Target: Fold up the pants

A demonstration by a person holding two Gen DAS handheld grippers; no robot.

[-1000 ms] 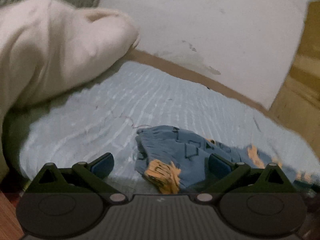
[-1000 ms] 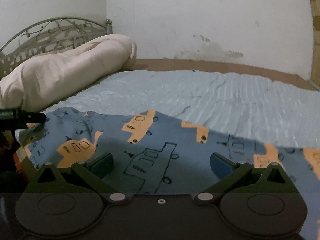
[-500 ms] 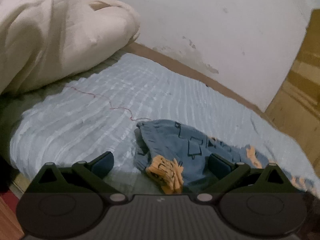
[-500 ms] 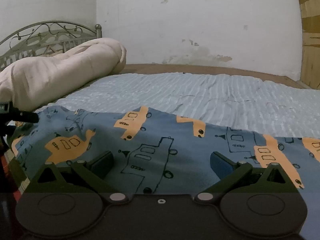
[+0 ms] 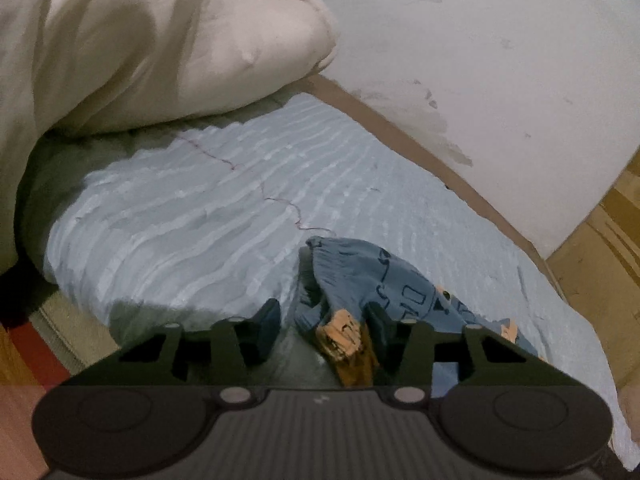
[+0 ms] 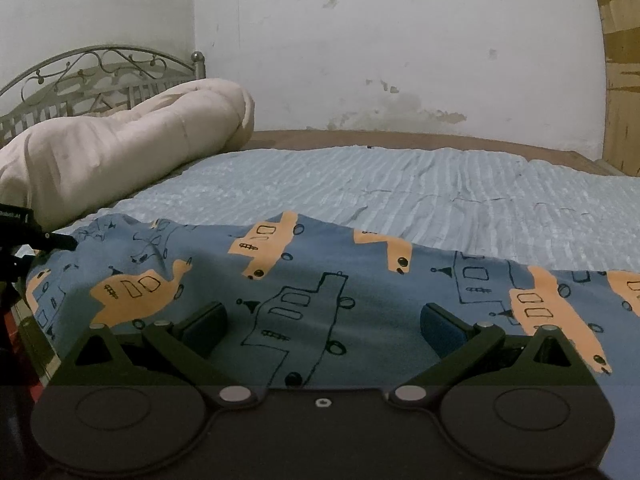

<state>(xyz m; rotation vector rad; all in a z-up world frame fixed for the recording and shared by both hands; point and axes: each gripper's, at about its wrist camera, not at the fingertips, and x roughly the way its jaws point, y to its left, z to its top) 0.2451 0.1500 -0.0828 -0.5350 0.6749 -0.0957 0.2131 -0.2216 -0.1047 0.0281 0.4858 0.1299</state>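
The pants [image 6: 320,280] are blue with orange vehicle prints and lie spread across the near part of a light blue bed cover [image 6: 400,184]. My right gripper [image 6: 322,324] is open, low over the pants, with cloth between its fingers. In the left wrist view one end of the pants [image 5: 360,280] is bunched on the bed cover [image 5: 200,216]. My left gripper [image 5: 324,320] has its fingers partly closed around an orange-printed fold, not clamped tight. The left gripper's tip [image 6: 60,242] shows at the pants' left end in the right wrist view.
A rolled cream duvet [image 6: 120,152] lies at the head of the bed by a metal headboard [image 6: 100,68]. A white stained wall [image 6: 400,40] runs behind the bed. Wooden furniture [image 5: 600,240] stands at the right. The bed's near edge [image 5: 60,320] drops to a red floor.
My left gripper's fingers have narrowed around the bunched end of the pants and it has moved closer to the duvet. My right gripper has stayed open over the pants, shifting slightly.
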